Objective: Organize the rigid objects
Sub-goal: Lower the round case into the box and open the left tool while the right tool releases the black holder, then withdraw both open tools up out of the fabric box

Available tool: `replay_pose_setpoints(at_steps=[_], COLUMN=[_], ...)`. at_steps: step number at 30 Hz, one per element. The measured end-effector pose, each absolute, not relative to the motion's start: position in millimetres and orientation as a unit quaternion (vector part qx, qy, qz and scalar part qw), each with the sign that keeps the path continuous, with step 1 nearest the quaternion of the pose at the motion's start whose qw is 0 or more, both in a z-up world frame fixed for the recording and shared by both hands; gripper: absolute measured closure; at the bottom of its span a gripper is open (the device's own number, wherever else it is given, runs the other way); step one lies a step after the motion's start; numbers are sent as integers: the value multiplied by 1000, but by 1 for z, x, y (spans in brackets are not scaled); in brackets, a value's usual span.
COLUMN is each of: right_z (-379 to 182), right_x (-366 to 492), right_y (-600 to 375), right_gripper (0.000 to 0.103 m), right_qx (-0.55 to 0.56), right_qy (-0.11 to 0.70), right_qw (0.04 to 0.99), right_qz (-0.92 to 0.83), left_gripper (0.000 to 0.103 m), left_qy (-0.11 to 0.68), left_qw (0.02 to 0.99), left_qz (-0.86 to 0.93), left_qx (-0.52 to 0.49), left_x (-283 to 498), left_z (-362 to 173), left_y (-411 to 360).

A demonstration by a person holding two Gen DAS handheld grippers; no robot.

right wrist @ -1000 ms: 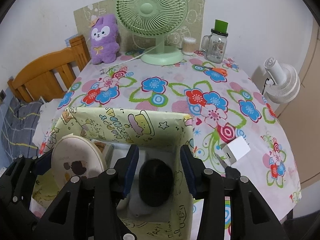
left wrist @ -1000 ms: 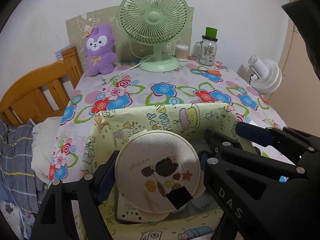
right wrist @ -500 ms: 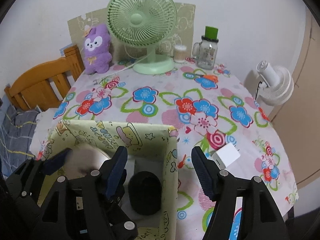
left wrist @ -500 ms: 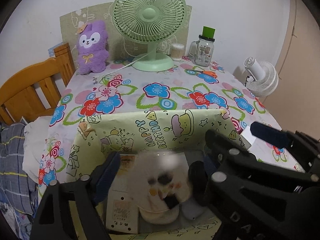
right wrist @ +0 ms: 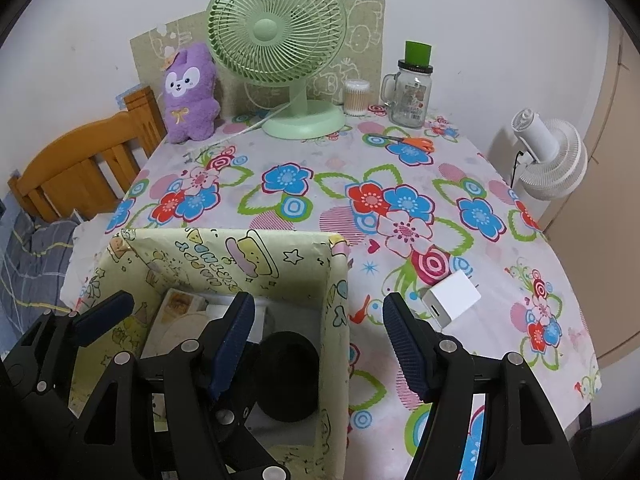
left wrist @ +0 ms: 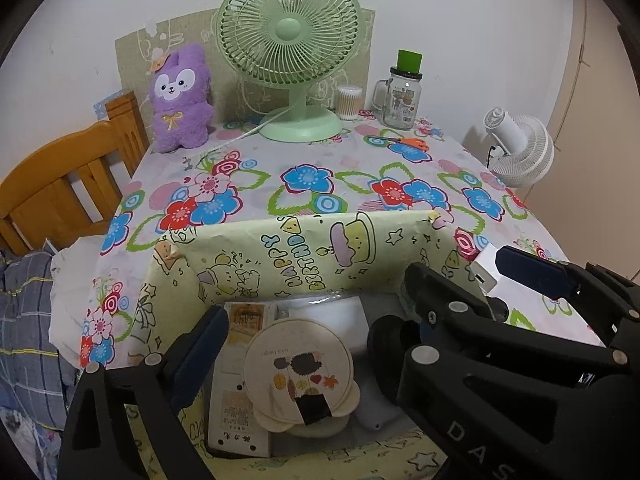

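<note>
left gripper (left wrist: pixel 316 328): jaws opening, released, round tin (left wrist: pixel 299 364) lying loose between them in box (left wrist: pixel 280 248) | right gripper (right wrist: pixel 316 344): jaws apart, straddling box wall, holding nothing | black cylinder (right wrist: pixel 288 376) in box | white cube (right wrist: pixel 452 298) on desk (right wrist: pixel 400 168)

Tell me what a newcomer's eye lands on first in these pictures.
The big green desk fan at the back of the flowered tablecloth, with a purple plush bunny to its left. Nearer, a yellow box wrapped in birthday paper holds a round cream disc with leaf drawings and a black cylinder. Both tongs hang over it with nothing between them, the left tongs opening; a white charger cube lies on the cloth right of the box.
</note>
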State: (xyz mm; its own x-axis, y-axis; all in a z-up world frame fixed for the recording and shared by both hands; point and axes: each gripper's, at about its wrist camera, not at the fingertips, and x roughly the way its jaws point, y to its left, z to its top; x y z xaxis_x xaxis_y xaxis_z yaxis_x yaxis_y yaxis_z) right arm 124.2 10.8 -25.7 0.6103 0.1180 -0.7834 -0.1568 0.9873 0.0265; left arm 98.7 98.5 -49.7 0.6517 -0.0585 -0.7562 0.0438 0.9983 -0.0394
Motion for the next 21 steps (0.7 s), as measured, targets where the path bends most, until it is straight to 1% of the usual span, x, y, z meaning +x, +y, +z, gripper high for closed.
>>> replay_pose_setpoints(at_steps=[6,21], right_z=[-17,7], right_x=[113,91], right_y=[5,-21], right_gripper=[27,24], right_qx=[-22,-19], right_qy=[425,402], right_qw=[902,912], right_qz=[76,79], left_gripper=[5,5], left_qy=[408,391], left_qw=[913,920], left_qz=[-24,-13], left_qx=[-5,1], left_x=[88,68], left_z=[-41,-19], left_y=[90,65])
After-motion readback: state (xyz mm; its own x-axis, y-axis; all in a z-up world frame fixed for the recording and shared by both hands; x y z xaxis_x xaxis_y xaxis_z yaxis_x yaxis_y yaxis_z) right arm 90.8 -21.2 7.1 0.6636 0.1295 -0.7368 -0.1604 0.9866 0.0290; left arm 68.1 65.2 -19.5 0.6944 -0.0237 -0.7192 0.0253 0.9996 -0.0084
